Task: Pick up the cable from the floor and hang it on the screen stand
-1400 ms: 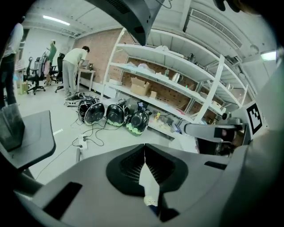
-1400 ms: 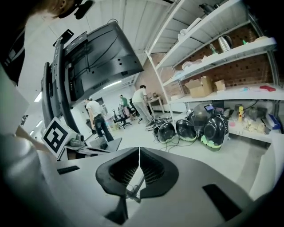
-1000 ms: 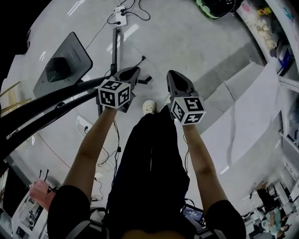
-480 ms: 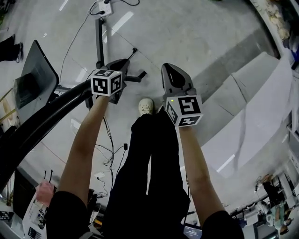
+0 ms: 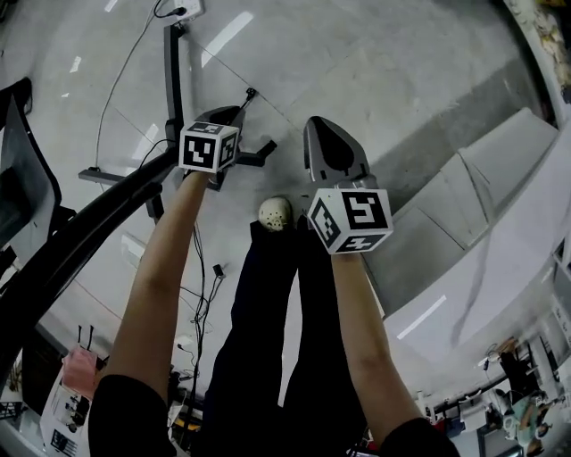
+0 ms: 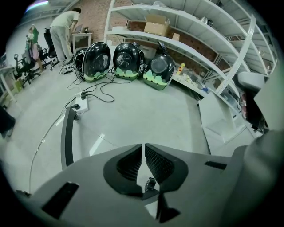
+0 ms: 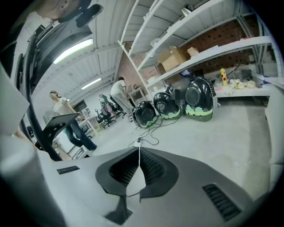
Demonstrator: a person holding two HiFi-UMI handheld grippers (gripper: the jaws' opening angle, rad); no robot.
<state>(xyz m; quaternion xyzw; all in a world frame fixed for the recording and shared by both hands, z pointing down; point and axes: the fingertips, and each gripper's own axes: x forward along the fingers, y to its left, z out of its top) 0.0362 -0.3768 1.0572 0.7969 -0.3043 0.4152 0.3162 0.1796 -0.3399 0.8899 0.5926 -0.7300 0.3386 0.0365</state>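
A thin black cable with a plug end (image 5: 249,93) lies on the grey floor, just past the tip of my left gripper (image 5: 223,112). Its jaws are shut (image 6: 143,145). A small black plug (image 6: 151,183) shows through the gap behind the pads, and nothing is pinched. The screen stand has a black floor bar (image 5: 169,76) (image 6: 67,133) and a slanted black pole (image 5: 80,236); its screen (image 5: 18,183) sits at the left edge. My right gripper (image 5: 318,123) (image 7: 139,148) hangs to the right of the cable end, shut and empty.
A white power strip (image 5: 185,9) (image 6: 81,101) lies beyond the stand bar. Dark round shells (image 6: 128,60) sit under white shelving (image 6: 199,26). A low grey platform (image 5: 482,205) is at the right. More thin cables (image 5: 201,286) trail by the person's shoe (image 5: 275,212). People (image 6: 62,26) stand far off.
Both grippers have sunk toward the floor, the left one more. The floor, stand bar and cable end look nearer, and the screen has slid to the left edge. Both stay shut.
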